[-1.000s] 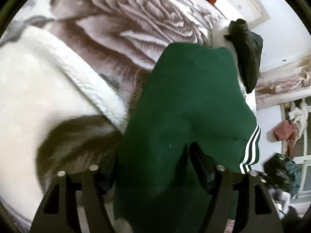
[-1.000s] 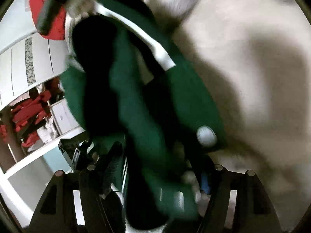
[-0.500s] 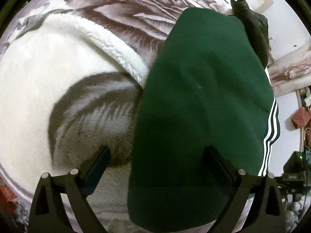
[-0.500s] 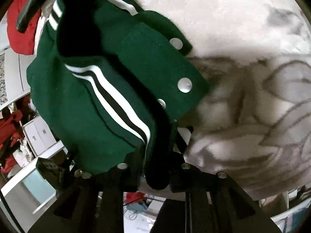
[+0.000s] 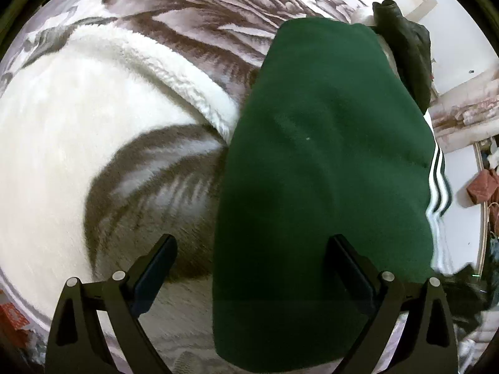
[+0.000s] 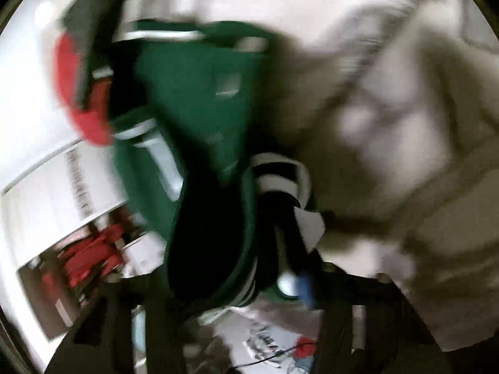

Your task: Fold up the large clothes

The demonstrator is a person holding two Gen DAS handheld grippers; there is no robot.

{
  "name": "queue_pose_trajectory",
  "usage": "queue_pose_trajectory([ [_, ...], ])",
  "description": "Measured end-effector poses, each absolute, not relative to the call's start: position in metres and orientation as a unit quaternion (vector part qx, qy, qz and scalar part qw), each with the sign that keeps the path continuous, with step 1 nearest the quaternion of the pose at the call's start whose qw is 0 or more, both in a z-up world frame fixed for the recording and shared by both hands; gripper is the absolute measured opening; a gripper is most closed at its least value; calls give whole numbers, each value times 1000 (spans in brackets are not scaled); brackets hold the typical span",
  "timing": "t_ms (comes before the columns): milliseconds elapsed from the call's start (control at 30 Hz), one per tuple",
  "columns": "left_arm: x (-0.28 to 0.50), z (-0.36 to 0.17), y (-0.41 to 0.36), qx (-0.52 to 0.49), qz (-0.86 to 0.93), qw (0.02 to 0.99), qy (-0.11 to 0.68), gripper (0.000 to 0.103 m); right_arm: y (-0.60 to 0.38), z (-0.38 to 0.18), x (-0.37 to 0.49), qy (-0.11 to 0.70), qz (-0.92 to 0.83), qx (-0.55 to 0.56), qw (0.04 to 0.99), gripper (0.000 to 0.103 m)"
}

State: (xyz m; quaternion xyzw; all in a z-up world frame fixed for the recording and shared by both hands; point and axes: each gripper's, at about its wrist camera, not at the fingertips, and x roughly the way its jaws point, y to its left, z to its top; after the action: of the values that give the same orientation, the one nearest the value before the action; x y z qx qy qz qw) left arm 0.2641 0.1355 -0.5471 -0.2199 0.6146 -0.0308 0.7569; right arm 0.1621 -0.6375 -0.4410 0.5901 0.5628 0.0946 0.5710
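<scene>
Left tool (image 5: 249,268): jaws spread wide; nothing held; one finger (image 5: 156,268) over the blanket, the other finger (image 5: 349,268) against the green jacket's near end
Right tool (image 6: 243,296): view badly blurred; the jacket (image 6: 193,99) runs down between its fingers, so probably gripped, but I cannot tell how far shut it is
Green jacket (image 5: 327,171): lies ahead of the left tool, slightly to its right, as a long smooth panel on the bed; striped white trim (image 5: 438,184) on its right edge
Blanket (image 5: 93,143): plush, flower-patterned, left of and beyond the left tool
Dark garment (image 5: 411,50): past the jacket's far end
Step, as judged: squaring up a fold
Doing it well: pinch the near hem through every layer; move both tools together; keep the striped edge aligned; avoid snagging the plush pile
</scene>
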Motion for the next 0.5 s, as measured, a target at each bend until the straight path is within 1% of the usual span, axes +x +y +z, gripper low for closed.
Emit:
queue_pose_trajectory([
  [33,265,-547,137,-219,-35,758,613,101,-633,-425,165,549,134,569,597,36],
  [100,268,-552,138,-215,-45,756,616,101,-630,-422,167,552,155,531,624,35],
  [167,271,-557,135,-212,-56,752,621,103,-639,-447,165,575,132,512,625,35],
  [200,272,-560,132,-215,-66,748,625,103,-645,-470,162,599,104,502,615,35],
  [233,273,-562,128,-216,-71,744,629,103,-650,-489,158,618,85,511,592,46],
  [267,273,-560,126,-212,-70,746,628,103,-648,-498,157,633,69,517,572,61],
  [300,273,-556,125,-203,-65,749,627,103,-648,-496,158,646,63,518,557,70],
  [400,273,-536,125,-176,-37,767,616,103,-640,-456,173,693,40,456,557,73],
  [500,271,-510,135,-161,13,790,591,103,-620,-383,215,718,55,333,609,73],
])
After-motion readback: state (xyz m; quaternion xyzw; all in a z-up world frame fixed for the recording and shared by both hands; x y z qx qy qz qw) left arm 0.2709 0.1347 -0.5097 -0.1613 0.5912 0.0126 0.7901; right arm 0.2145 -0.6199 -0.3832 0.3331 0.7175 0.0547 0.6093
